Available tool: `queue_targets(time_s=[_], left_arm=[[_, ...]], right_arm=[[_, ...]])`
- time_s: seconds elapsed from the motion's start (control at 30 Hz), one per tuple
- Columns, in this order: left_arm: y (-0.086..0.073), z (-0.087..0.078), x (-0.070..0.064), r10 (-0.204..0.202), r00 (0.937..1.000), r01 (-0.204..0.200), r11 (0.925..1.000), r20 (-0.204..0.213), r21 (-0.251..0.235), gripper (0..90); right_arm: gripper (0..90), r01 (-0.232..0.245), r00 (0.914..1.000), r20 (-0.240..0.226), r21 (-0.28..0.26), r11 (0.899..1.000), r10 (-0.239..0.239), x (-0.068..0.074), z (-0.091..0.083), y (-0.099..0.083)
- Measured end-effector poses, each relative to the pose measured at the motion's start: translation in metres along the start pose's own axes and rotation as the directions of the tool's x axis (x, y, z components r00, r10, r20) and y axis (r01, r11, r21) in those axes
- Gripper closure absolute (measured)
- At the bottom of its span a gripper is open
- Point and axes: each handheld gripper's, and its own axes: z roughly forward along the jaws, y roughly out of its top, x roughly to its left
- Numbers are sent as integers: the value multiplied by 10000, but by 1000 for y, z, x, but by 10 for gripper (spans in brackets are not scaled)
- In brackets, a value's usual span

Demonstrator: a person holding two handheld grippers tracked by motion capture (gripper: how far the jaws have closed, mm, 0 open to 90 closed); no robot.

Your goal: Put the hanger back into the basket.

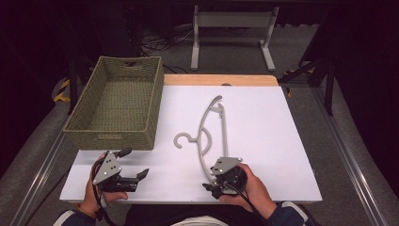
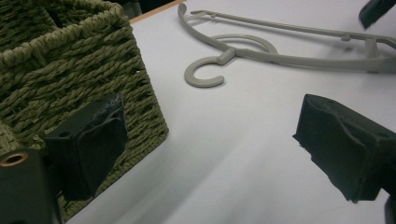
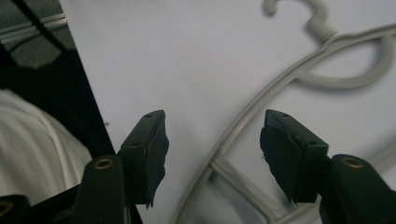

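A grey plastic hanger lies flat on the white tabletop, its hook pointing left toward a green woven basket. My right gripper is open at the hanger's near end. In the right gripper view its jaws stand on either side of the hanger's arm, apart from it. My left gripper is open and holds nothing, low over the table just in front of the basket's near right corner. The left gripper view has the basket at left and the hanger ahead of my left gripper.
The basket holds nothing and sits on the table's far left. A wooden strip runs along the far edge. The front edge is close behind both hands. A white desk frame stands on the floor beyond.
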Motion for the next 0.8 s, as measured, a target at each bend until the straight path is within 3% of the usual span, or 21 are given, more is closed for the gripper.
queue_targets(time_s=[0.07, 0.1, 0.23, 0.3, 0.53, 0.67, 0.8], left_arm=[[0, 0, 0, -44, 9999, 44, 10000, 94, 74, 108], [-1, 1, 1, -67, 9999, 67, 10000, 131, 40, 108], [-1, 1, 1, -76, 9997, 74, 9999, 235, 94, 109], [0, 1, 1, -76, 9995, 72, 9999, 292, 145, 110], [-1, 2, 1, -53, 9995, 45, 9996, 301, 265, 112], [-1, 1, 0, -55, 9993, 44, 9996, 368, 289, 113], [-2, 2, 2, -137, 9994, 127, 9994, 315, 329, 125]], right_arm=[[503, 70, 9998, -213, 798, 9968, -53, -2, 11, 2], [513, 211, 9985, -533, 1387, 9901, -138, -4, 18, 2], [508, 318, 9961, -868, 2176, 9755, -132, -12, 29, 5], [517, 654, 9931, -1106, 2583, 9638, -377, -14, 33, 13], [584, 922, 9887, -1395, 2718, 9579, -555, -17, 34, 16], [628, 978, 9836, -1730, 2738, 9568, -511, -30, 29, 11], [642, 1057, 9861, -1535, 2843, 9529, -636, -29, 28, 11]])
